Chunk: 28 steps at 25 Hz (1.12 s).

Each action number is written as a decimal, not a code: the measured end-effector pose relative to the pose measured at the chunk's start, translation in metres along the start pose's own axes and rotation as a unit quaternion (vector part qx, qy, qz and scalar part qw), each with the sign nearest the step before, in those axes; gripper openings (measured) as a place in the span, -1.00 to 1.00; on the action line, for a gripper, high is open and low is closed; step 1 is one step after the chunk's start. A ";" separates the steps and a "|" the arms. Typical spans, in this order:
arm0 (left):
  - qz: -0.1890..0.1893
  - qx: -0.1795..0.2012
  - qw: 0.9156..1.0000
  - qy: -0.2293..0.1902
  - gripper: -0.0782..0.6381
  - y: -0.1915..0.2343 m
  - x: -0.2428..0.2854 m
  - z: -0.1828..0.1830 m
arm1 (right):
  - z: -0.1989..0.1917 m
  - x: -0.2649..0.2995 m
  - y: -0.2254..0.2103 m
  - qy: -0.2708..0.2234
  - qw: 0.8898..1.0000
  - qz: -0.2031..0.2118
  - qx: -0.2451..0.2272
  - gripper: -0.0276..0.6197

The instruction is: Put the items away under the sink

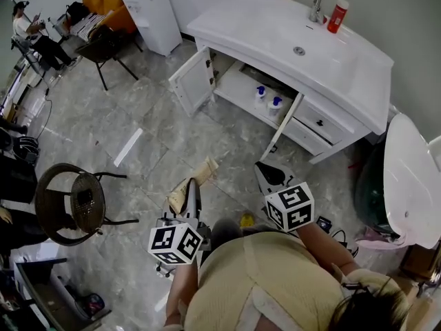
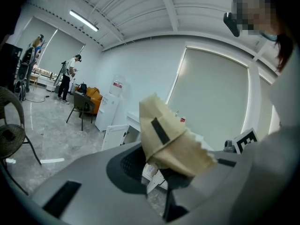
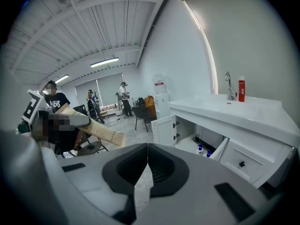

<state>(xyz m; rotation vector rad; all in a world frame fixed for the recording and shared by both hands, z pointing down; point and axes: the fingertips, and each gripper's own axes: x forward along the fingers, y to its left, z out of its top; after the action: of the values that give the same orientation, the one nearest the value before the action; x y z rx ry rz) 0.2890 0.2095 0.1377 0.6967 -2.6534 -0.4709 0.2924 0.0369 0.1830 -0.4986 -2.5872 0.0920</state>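
While one pouch (image 2: 171, 142) is pinched in the left gripper (image 2: 160, 168) above the floor (image 1: 158, 129), the right gripper (image 3: 146, 165) is pressed together, empty; two bottles (image 1: 260, 95) are seen in the open cabinet (image 1: 234, 87)

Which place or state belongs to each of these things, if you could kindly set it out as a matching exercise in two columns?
Things:
1. red bottle
2. blue-capped bottles
3. tan paper pouch
4. right tool

Places or states:
A. shut, nothing between its jaws
B. on the counter beside the faucet
C. gripped by the left tool
D. inside the open cabinet

Pairs: 1-B, 2-D, 3-C, 4-A.
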 end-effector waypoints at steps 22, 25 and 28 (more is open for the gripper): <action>0.000 -0.007 1.000 0.019 -0.58 0.036 0.054 0.011 | 0.007 0.054 -0.010 0.022 1.000 -0.005 0.006 -0.83; -0.015 -0.001 1.000 0.020 -0.58 0.044 0.068 0.022 | 0.016 0.068 -0.014 0.020 1.000 -0.018 0.010 -0.83; -0.030 0.000 0.999 0.025 -0.58 0.057 0.080 0.034 | 0.029 0.085 -0.011 0.017 0.999 -0.029 0.014 -0.83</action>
<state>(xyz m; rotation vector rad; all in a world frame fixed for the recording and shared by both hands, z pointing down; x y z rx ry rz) 0.1865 0.2220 0.1509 0.7791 -2.5929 -0.4637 0.2061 0.0586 0.1987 -0.4108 -2.5603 0.0995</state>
